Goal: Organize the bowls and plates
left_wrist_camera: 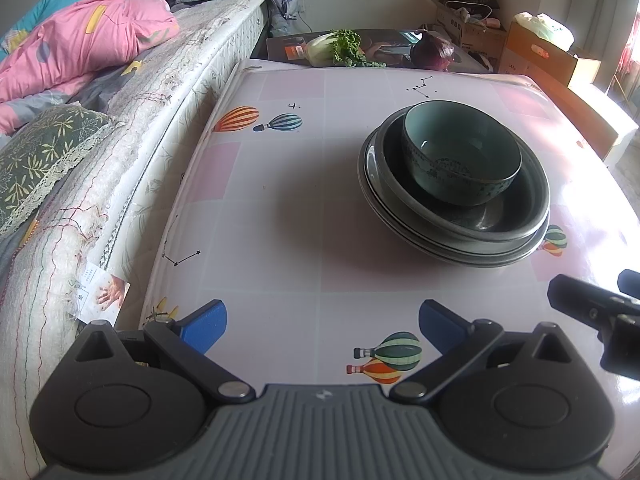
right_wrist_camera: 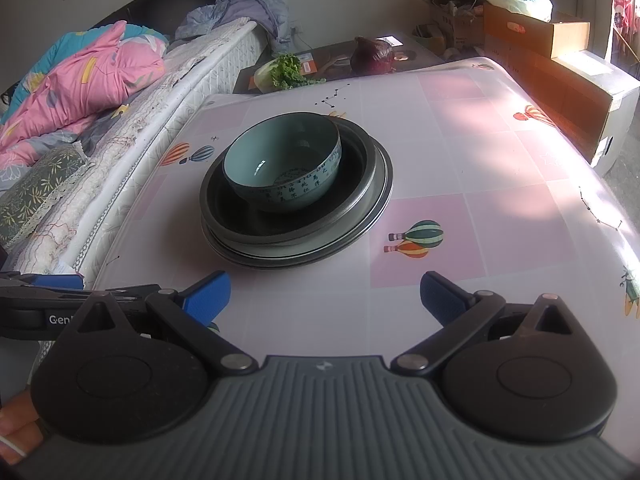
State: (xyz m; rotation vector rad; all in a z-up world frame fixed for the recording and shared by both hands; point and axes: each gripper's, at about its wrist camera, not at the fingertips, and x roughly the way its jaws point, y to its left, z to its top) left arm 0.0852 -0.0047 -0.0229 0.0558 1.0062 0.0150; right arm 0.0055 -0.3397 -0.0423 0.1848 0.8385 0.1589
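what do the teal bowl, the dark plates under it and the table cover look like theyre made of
Teal bowl: likely glazed ceramic, given the glossy highlight inside and the printed characters around the outside.
Dark plates: probably ceramic or stoneware with a semi-matte dark glaze and a paler rim; metal cannot be ruled out.
Table cover: seemingly a plastic or vinyl sheet, smooth, sheened by sunlight, printed with balloons.

Bowl (right_wrist_camera: 282, 168): pale teal, dark characters banding its outside. Plates (right_wrist_camera: 360, 200): dark grey. Tablecloth (right_wrist_camera: 460, 160): white and pink checks, striped balloons at 5 o'clock. Fingers (right_wrist_camera: 212, 294): blue. Quilt (left_wrist_camera: 80, 36): pink.
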